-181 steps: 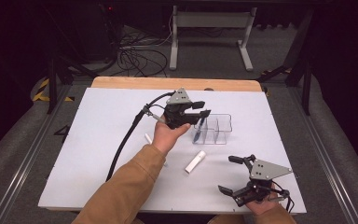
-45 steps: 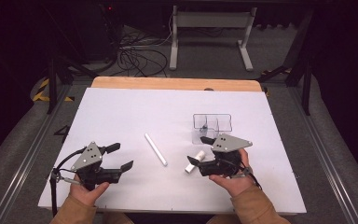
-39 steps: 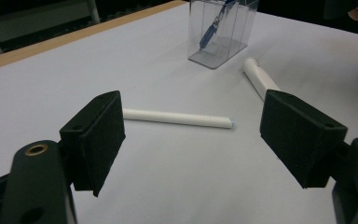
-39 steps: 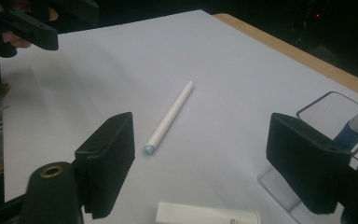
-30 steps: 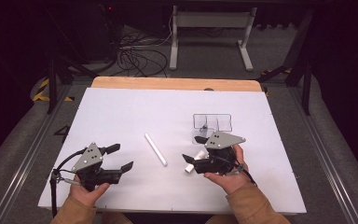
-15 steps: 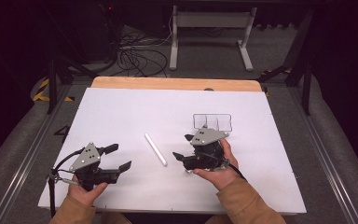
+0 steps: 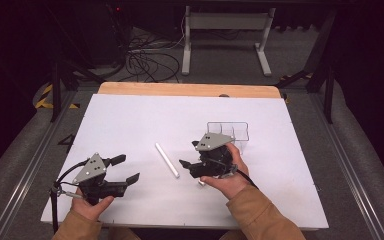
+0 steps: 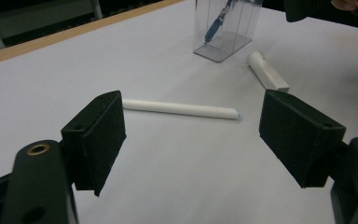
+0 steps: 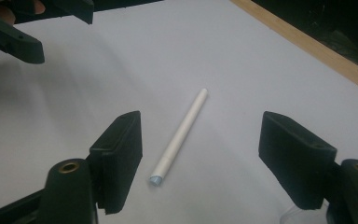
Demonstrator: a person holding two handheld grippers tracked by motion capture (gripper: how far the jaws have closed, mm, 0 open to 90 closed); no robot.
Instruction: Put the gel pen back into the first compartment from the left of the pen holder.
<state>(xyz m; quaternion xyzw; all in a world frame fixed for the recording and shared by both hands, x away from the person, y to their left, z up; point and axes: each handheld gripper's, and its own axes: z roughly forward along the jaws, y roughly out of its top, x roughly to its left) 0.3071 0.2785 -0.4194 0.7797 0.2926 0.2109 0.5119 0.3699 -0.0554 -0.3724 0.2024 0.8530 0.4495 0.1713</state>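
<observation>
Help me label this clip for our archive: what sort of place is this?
Probably a lab or recording workshop, not a home. A white-topped table stands in a dark room, loose cables lie on the floor behind it beside a metal stand, and a person holds a cabled gripper in each hand.

Tan sleeves (image 7: 260, 212) are worn on both forearms. Each hand-held gripper, left (image 7: 122, 168) and right (image 7: 188, 155), is built in black and topped by a grey three-cornered plate. Thick black pads (image 8: 98, 137) are seen on the jaws, brass-ringed holes at their bases. A black cable (image 7: 62, 177) is trailed.
</observation>
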